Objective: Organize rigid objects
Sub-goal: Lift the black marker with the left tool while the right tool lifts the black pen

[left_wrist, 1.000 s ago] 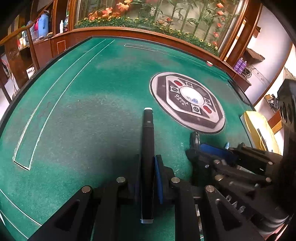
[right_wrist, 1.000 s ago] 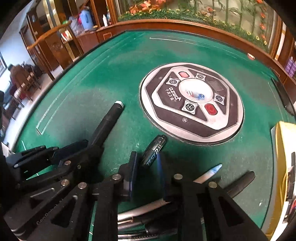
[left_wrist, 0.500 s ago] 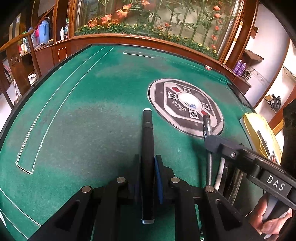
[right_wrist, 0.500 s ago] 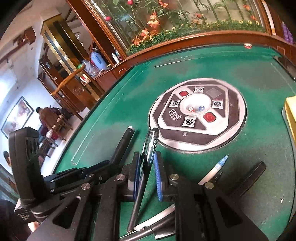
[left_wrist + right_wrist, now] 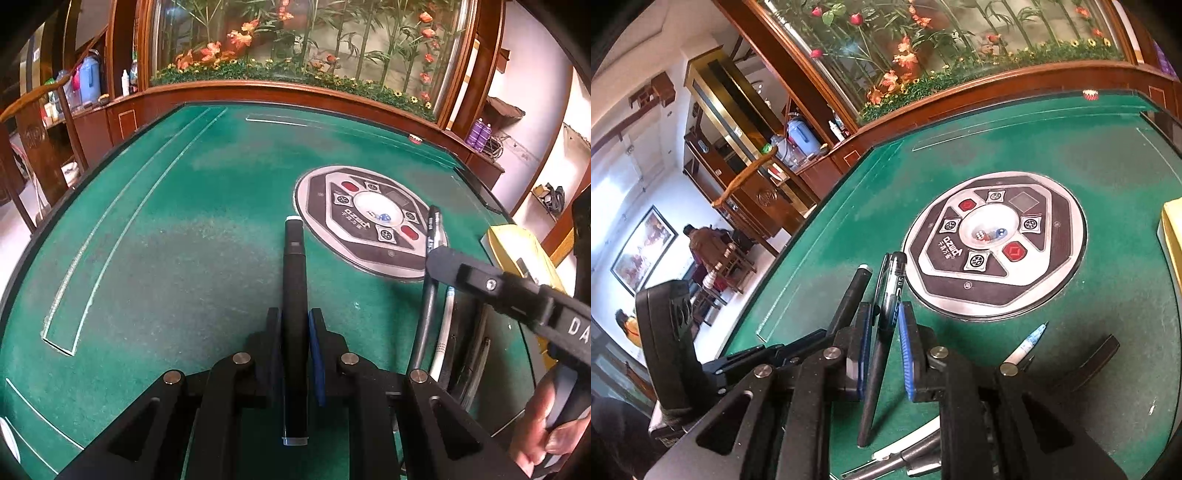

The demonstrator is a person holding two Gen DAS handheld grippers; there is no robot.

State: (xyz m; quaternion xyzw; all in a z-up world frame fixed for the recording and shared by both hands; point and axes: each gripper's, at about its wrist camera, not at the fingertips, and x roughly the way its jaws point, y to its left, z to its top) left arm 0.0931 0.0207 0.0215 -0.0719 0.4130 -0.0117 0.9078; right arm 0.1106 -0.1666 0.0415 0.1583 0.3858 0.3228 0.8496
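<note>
Each hand-held gripper is clamped on a pen: the left on a matte black marker, the right on a glossy gel pen, both raised over the green felt surface. Keep each smooth, round barrel centred between the pads so it cannot roll or slip. Lower it parallel beside the loose pens at the near edge.

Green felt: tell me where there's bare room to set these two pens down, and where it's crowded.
Bare felt runs wide between the white lines near the table's left edge and the round control panel; the far strip beyond the panel is bare too. It is crowded at the near right, where loose pens lie between the panel and the yellow case.
</note>
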